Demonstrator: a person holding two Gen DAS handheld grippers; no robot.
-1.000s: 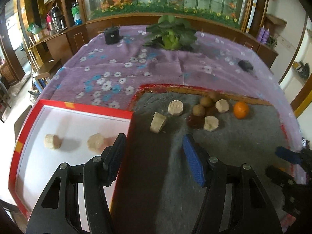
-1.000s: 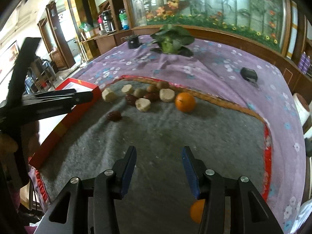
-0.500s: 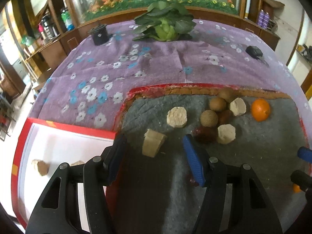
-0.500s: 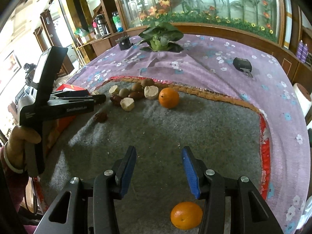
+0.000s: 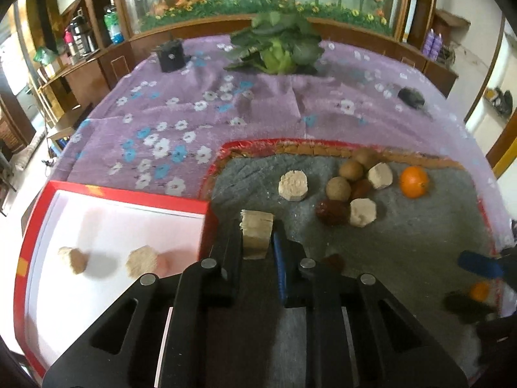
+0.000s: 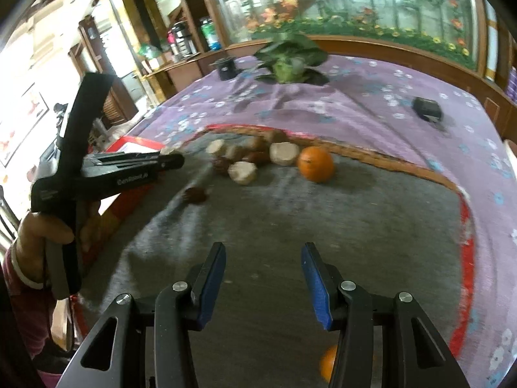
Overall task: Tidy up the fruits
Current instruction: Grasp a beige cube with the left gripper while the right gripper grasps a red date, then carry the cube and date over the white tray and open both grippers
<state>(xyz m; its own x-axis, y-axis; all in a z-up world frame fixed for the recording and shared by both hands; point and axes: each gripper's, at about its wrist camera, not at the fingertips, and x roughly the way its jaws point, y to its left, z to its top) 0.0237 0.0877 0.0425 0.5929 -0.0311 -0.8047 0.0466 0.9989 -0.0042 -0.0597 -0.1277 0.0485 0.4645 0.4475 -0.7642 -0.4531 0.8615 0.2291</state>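
Left gripper (image 5: 257, 239) apparently around beige chunk (image 5: 256, 232)

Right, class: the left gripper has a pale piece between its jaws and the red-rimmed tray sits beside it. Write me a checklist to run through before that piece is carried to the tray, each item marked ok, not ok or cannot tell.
1. Left gripper jaws shut on the pale tan cut chunk: ok.
2. Chunk clear of the grey felt mat: cannot tell.
3. Red-rimmed white tray has bare floor free: ok; only two pale pieces lie there.
4. Right gripper open, holding nothing: ok.
5. Fruit pile undisturbed beyond the chunk: ok.
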